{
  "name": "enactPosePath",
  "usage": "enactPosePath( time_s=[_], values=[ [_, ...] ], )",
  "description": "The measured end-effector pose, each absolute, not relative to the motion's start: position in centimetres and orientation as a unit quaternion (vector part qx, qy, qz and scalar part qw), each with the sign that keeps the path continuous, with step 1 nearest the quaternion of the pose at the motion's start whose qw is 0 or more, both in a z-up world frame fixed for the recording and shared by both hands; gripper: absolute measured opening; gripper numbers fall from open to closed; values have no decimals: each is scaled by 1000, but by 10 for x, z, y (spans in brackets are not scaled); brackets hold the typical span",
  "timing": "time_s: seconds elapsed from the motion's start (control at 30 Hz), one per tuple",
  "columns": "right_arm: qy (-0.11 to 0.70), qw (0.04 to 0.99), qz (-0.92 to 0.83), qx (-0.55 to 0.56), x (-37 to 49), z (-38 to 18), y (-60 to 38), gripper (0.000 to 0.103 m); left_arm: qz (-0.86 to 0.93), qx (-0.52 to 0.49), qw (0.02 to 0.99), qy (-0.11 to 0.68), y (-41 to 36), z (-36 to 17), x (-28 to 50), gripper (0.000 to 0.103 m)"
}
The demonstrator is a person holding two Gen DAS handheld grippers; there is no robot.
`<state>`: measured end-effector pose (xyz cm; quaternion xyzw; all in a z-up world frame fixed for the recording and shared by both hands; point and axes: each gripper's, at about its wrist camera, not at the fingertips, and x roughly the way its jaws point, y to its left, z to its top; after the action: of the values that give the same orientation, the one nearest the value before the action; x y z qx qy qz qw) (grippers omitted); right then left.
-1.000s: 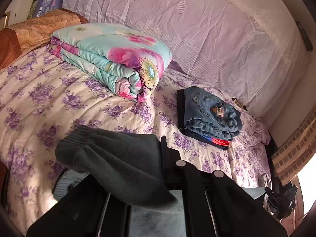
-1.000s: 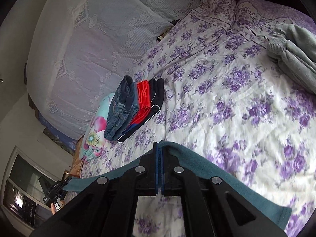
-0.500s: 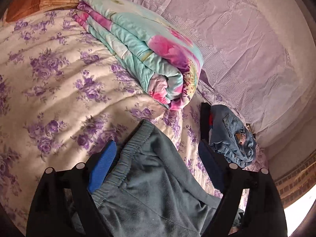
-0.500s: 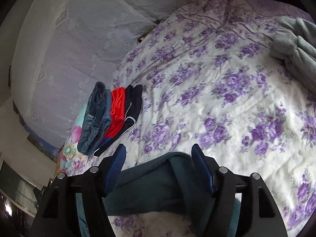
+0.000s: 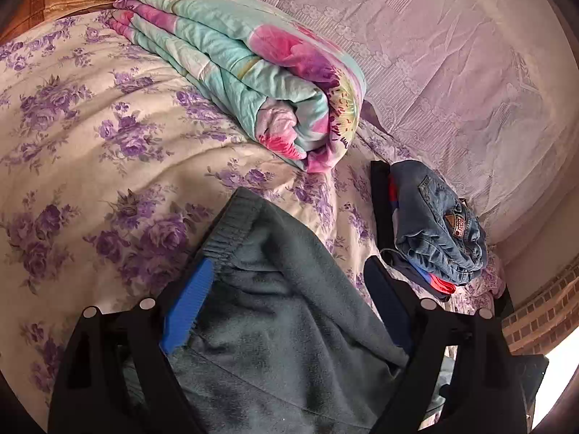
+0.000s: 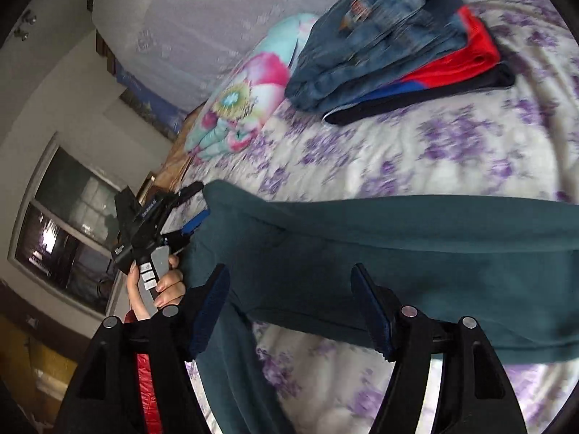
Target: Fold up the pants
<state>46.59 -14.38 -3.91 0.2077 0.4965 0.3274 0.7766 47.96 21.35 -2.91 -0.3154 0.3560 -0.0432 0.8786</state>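
Left claw is seen wide open in the left wrist view, released since a second ago; teal pants lie loose between the fingers on the bed, waistband forward. Quilt and jeans stack sit beyond, well apart. Right claw is likewise spread wide in the right wrist view, nothing gripped; a pant leg is laid across the bed beneath it. Drop judged done; next fold likely needs a fresh grasp.

Home bedroom: floral-sheeted bed, folded quilt.
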Motion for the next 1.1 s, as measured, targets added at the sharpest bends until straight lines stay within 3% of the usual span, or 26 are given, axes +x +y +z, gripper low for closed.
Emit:
enactPosePath(
  time_s=[0.07,0.2,0.3,0.5,0.63,1.1],
  values=[
    [512,775,314,195,485,-52,-122,70,-52,-323,875,357,218,-30,480,83],
    [429,859,205,189,536,-28,-140,68,-63,-333,872,354,226,-31,478,83],
    [409,862,175,243,541,-13,-179,69,-53,-340,870,352,234,-32,475,83],
    [374,893,129,212,424,23,-275,69,-55,-405,842,351,255,-42,473,86],
    [358,899,27,251,340,27,-369,69,-55,-412,840,348,257,-43,469,86],
    [368,832,-34,415,249,-58,-450,69,-31,-389,854,343,252,-38,427,90]
  ],
)
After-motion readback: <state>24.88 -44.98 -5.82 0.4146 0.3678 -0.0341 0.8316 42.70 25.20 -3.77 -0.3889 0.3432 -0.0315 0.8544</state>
